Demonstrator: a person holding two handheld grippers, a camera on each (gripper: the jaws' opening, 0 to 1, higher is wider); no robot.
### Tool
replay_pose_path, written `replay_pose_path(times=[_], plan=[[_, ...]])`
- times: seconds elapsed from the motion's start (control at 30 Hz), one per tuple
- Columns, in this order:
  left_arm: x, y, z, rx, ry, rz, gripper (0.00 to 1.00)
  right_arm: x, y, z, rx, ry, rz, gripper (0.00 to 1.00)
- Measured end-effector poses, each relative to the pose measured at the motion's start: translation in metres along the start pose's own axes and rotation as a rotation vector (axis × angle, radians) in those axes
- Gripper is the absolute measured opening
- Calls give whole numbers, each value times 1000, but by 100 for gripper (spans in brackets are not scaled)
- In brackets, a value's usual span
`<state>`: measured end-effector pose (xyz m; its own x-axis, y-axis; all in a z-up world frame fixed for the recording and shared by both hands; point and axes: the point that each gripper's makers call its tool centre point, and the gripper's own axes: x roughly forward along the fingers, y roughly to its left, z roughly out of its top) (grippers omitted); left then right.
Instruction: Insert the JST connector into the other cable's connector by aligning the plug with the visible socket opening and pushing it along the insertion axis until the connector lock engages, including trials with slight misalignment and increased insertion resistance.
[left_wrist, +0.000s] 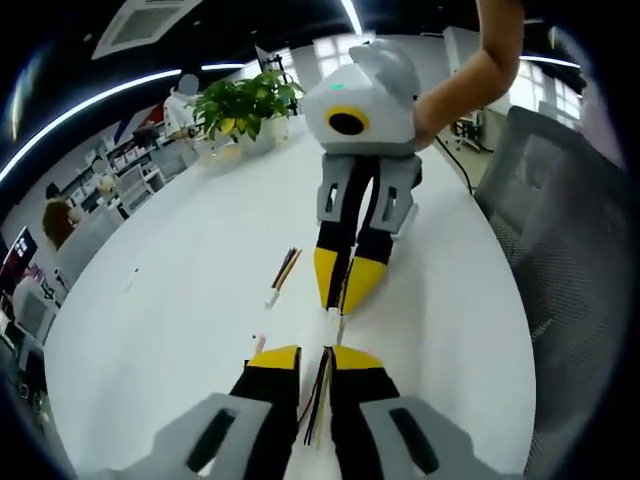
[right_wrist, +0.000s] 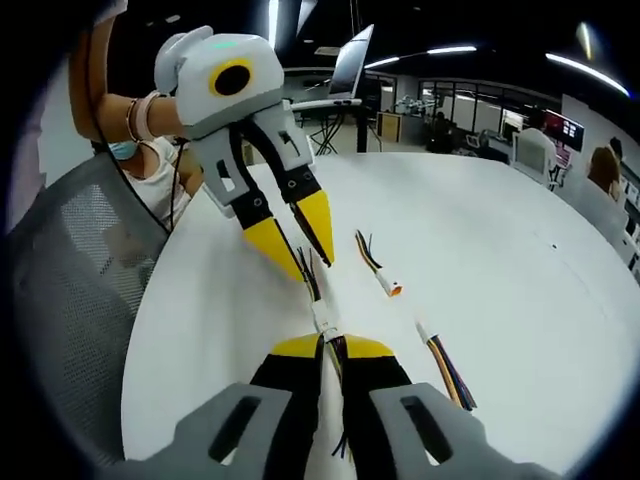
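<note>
JST connectors (right_wrist: 325, 318) sit between the two grippers, low over the white table (right_wrist: 520, 260); the white housing looks joined or nearly so, though whether the lock has caught cannot be told. In the right gripper view, the right gripper (right_wrist: 335, 348) is clamped on a wire bundle (right_wrist: 340, 365) just behind the white housing. The left gripper (right_wrist: 303, 258) comes in from far left, its yellow jaws closed on the opposing cable's wires (right_wrist: 308, 270). In the left gripper view, the left gripper (left_wrist: 316, 355) grips thin multicoloured wires (left_wrist: 318, 395), and the right gripper (left_wrist: 345, 290) faces it tip to tip. The cables' long axis runs straight from one gripper to the other, plug pointing into socket. A final push or lock check likely remains. Two spare cables (right_wrist: 378, 262) (right_wrist: 446, 368) lie to the right.
</note>
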<state>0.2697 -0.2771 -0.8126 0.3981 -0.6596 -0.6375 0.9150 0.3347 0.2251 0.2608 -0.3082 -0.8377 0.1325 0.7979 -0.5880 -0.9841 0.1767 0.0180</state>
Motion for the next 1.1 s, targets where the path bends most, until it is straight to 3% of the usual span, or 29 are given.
replay_pose_path(times=[0.57,1.1], plan=[[6,-3,-7,-25,5,9,8,1,2,-5,63,-1,-15,8],[7,28,-12,-32,0,94,13,-14,-31,8,68,-60,-108,12]])
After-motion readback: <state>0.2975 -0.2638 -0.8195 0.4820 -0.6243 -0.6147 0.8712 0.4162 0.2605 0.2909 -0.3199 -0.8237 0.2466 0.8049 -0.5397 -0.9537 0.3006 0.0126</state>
